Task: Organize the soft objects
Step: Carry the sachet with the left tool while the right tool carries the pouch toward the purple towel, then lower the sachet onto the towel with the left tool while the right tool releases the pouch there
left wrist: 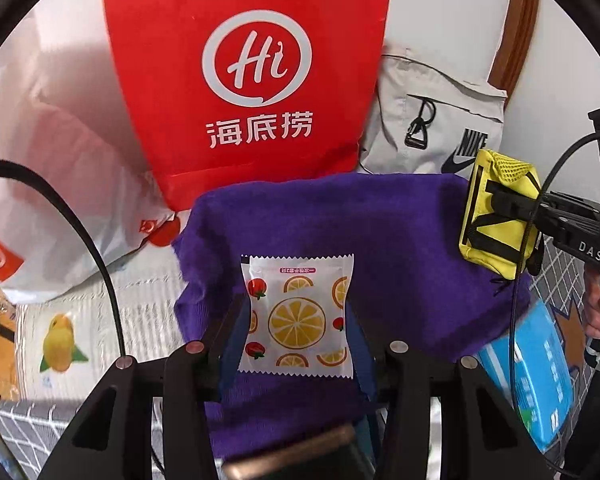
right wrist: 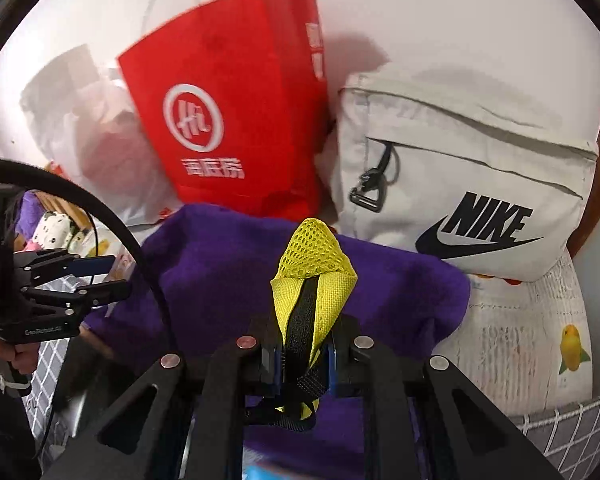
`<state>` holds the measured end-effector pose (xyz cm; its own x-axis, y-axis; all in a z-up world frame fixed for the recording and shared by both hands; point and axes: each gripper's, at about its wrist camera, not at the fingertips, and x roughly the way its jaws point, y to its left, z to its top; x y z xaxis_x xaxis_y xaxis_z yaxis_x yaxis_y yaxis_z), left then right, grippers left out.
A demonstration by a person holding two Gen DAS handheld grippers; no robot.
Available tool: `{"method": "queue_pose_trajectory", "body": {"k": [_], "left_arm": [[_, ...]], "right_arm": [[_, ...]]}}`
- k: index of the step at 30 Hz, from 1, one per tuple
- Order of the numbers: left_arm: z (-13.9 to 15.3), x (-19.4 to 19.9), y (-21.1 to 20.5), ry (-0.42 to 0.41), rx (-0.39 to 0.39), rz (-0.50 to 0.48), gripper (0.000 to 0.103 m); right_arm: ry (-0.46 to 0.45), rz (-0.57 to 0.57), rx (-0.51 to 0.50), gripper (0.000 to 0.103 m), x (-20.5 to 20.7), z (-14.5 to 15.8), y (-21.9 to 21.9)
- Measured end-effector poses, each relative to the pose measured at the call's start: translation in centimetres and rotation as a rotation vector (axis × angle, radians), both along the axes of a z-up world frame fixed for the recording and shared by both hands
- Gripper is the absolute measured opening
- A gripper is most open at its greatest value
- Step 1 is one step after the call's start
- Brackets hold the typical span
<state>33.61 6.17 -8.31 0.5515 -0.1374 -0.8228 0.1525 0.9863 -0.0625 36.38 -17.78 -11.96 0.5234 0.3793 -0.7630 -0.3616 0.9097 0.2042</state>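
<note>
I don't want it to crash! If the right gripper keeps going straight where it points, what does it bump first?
Probably the purple cloth, lying right beyond the yellow pouch it holds. The red bag stands farther back, though depth is hard to judge.

Fruit-print quilt (right wrist: 540, 312), purple towel (left wrist: 380, 240), grey Nike bag (right wrist: 480, 152), red bag (left wrist: 244, 80)

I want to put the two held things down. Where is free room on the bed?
Free: the purple cloth in front of the red bag, and the fruit-print sheet below the grey bag. Crowded: along the wall, where the white plastic bag and both bags stand together.
</note>
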Motion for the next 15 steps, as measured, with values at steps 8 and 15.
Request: {"method": "queue_pose_trajectory", "body": {"k": [8,15], "left_arm": [[-1.9,4.0,-0.1,0.028,-0.02,0.002,0.045],[-3.7,7.0,-0.8,0.059,0.028,-0.01,0.045]], "right_arm": [[0.086,0.034,0.025,0.015,2.5,-2.8,0.6],[0.118,0.027,0.002,0.015,4.2,-4.6,0.7]]}}
